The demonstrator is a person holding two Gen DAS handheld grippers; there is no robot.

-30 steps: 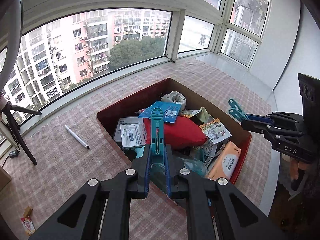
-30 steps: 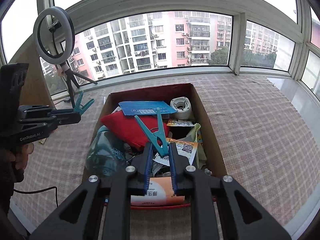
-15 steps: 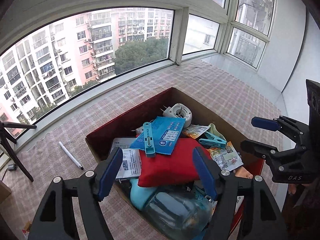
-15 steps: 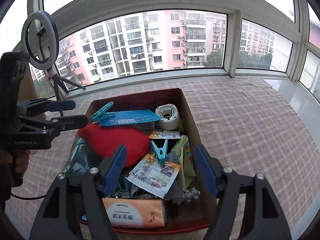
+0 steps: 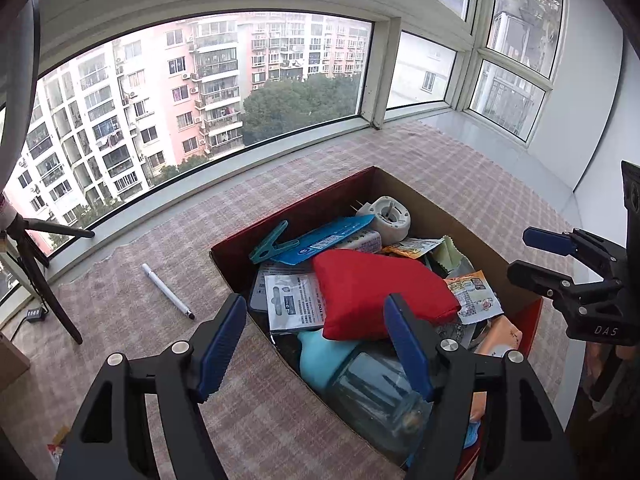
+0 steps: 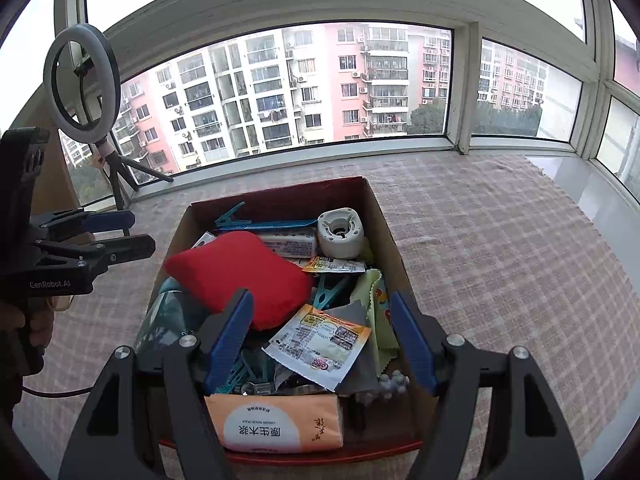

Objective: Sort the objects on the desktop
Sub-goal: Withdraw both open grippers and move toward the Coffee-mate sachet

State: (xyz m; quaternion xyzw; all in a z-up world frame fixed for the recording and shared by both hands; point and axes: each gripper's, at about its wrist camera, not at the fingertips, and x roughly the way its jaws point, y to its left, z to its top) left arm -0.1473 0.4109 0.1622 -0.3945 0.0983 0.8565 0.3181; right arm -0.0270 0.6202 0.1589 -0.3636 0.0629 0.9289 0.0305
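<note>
- Left gripper point(image 5: 312, 340): black two-finger tool with blue pads. Its jaws have just been opening and now stand wide apart with nothing between the pads. It hangs over the near left corner of the box.
- Right gripper point(image 6: 322, 340): same build. Its jaws have likewise just been opening, and they are parted and empty above the near end of the box. A hand grips the handle of the other tool at the left edge of this view, mostly cut off.
- Open red-sided cardboard box point(image 6: 380, 220): stands on a pink checked cloth point(image 6: 500, 260) and is crowded with items.
- Teal plastic clothes peg point(image 5: 272, 242): lies at the far left of the box, resting on a flat blue packet point(image 5: 332, 236).
- Second teal clothes peg point(image 6: 330, 290): partly buried beside a red fabric pouch point(image 6: 240, 276). More teal shapes show lower down, too covered to identify.
- Round white plastic plug-like piece point(image 6: 340, 232): sits at the far end.
- Orange-and-white printed sachet point(image 6: 320, 344) and orange tissue pack point(image 6: 280, 424): lie at the near end.
- Clear bottle with pale blue cap point(image 5: 360, 380): largely hidden behind the left tool's fingers.
- White pen point(image 5: 168, 290): lies on the cloth outside the box, to its left.
- Ring light on tripod point(image 6: 80, 80): stands by the window.
</note>
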